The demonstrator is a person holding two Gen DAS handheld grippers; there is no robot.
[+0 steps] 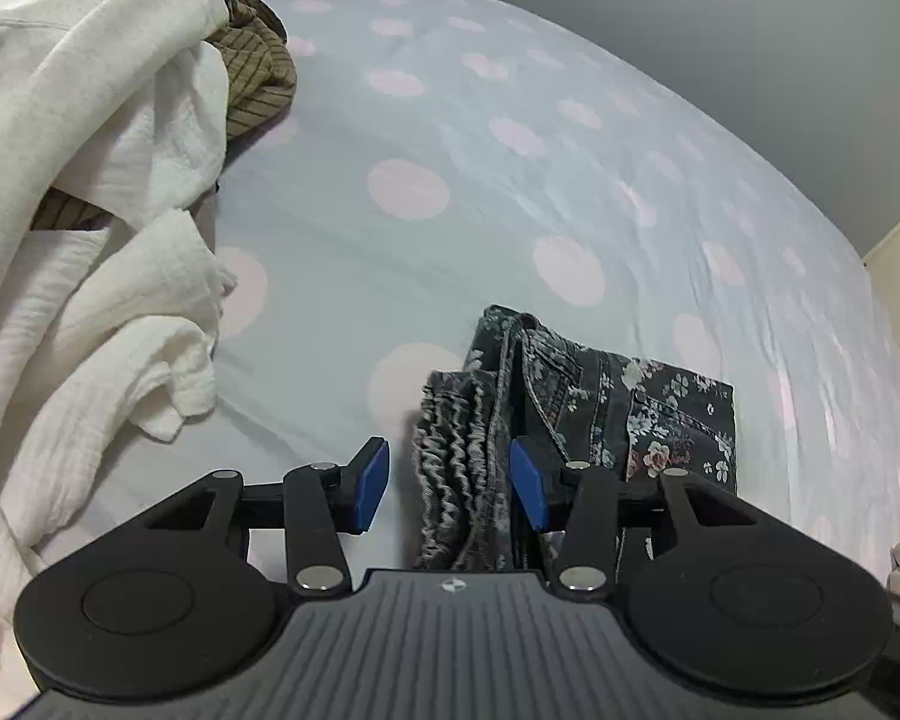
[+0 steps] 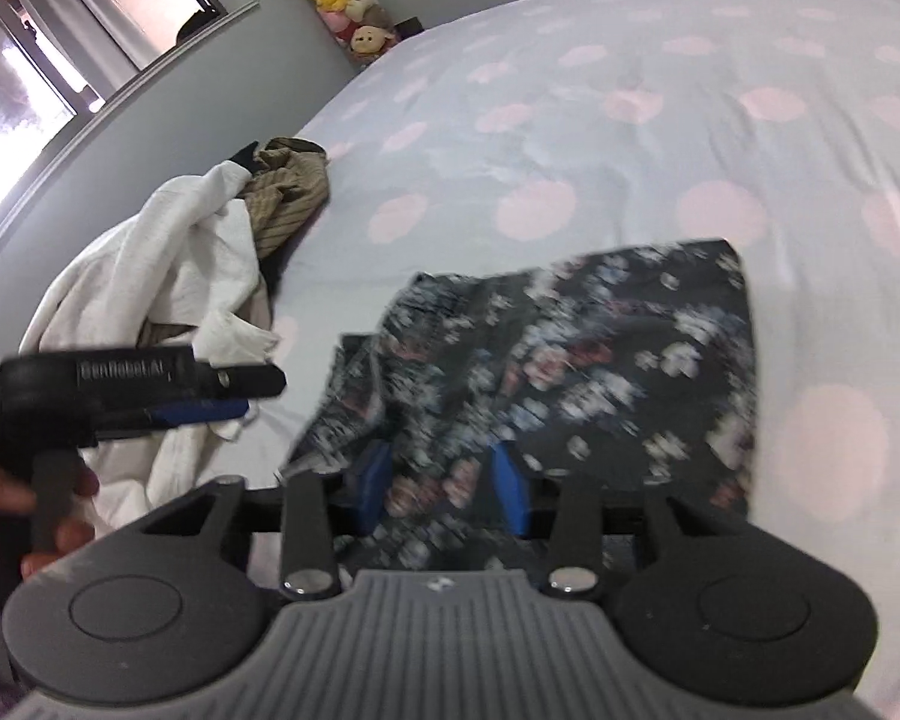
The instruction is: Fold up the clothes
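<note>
- Our left tongs (image 1: 449, 483) stand with the blue pads apart. The gathered waistband edge of the floral garment (image 1: 600, 414) lies between them, and neither pad presses on it; we judge this to be a let-go over a finished fold rather than a grip.
- Our right tongs (image 2: 444, 483) also stand apart. The floral cloth runs between and under the pads, but this view is smeared by motion, so we cannot say for sure that no pad touches it.
- The garment sits on the dotted bedsheet (image 1: 426, 120) directly ahead of both tongs, its bulk stretching forward and to the right of the left pair. We think it lies close by because that is where we work each piece.
- It looks folded into a compact, roughly square packet: dark grey cloth printed with small white and pink flowers, an elastic ruched band at the near left edge, a denim-like seam and pocket stitching on top.
- The far right corner lies flat and crisp; the left edge is thicker and bunched, so we judge it may want smoothing.
- The white heap (image 1: 90, 180) with a brown striped piece (image 1: 258, 78) lies to the left of the left tongs and ahead, well apart from the packet, probably awaiting folding.
- In the right view our left hand (image 2: 48, 492) holds its tool left of the right tongs.
</note>
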